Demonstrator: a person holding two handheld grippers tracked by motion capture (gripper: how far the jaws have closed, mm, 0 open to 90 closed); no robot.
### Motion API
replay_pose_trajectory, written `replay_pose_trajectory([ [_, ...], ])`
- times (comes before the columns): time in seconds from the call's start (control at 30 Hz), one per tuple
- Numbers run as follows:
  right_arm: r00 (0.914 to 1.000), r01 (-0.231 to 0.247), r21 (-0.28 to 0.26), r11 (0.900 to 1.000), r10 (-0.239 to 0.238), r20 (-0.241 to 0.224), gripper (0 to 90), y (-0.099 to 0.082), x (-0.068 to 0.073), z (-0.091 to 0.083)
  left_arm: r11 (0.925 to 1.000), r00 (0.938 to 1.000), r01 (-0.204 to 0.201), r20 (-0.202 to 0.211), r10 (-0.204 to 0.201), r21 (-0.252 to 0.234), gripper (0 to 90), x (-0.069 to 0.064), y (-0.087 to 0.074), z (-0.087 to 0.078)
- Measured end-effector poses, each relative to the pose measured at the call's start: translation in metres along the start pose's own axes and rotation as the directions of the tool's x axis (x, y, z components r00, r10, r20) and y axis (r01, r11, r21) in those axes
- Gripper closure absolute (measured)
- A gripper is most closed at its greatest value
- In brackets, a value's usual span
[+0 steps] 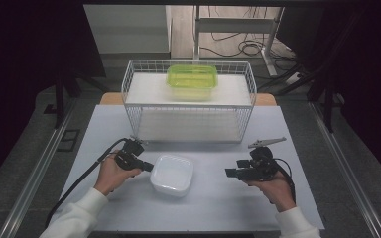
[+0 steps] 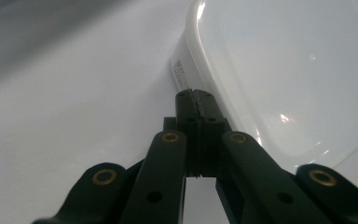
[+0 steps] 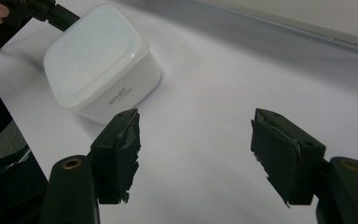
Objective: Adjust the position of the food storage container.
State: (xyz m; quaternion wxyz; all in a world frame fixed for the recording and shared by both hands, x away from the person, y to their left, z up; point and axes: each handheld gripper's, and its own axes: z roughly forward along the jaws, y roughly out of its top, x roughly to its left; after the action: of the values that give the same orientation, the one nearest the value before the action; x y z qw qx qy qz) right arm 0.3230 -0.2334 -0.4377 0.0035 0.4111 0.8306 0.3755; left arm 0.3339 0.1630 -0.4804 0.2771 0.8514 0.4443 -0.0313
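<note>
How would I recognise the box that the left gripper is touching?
Start at the wire basket at the table's far side. In front of it sits a white lidded box, with the shut left gripper at its edge. The other box, on the basket, is green.

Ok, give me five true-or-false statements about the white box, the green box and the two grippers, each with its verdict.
1. The white lidded box sits on the table between the two grippers. True.
2. The left gripper has its jaws spread wide. False: they are shut together, tips at the box's side.
3. The right gripper is open with nothing between its jaws. True.
4. The green box lies on the table beside the white one. False: it rests on top of the wire rack.
5. The white box's lid is off. False: it is on.
</note>
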Motion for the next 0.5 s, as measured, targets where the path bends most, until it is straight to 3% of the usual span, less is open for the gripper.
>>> replay_pose_trajectory([
  [0.37, 1.0000, -0.001, 0.001, 1.0000, 0.001, 0.001, 32.8, -0.001, -0.001, 0.000, 0.9989, 0.9986, -0.033, 0.043, 0.032, 0.032, 89.9, -0.021, 0.001, 0.017],
  [0.5, 1.0000, -0.002, 0.003, 1.0000, 0.002, 0.001, 32.8, -0.001, -0.001, 0.000, 0.9993, 0.9965, -0.027, 0.080, 0.025, 0.024, 89.9, -0.024, 0.001, 0.018],
])
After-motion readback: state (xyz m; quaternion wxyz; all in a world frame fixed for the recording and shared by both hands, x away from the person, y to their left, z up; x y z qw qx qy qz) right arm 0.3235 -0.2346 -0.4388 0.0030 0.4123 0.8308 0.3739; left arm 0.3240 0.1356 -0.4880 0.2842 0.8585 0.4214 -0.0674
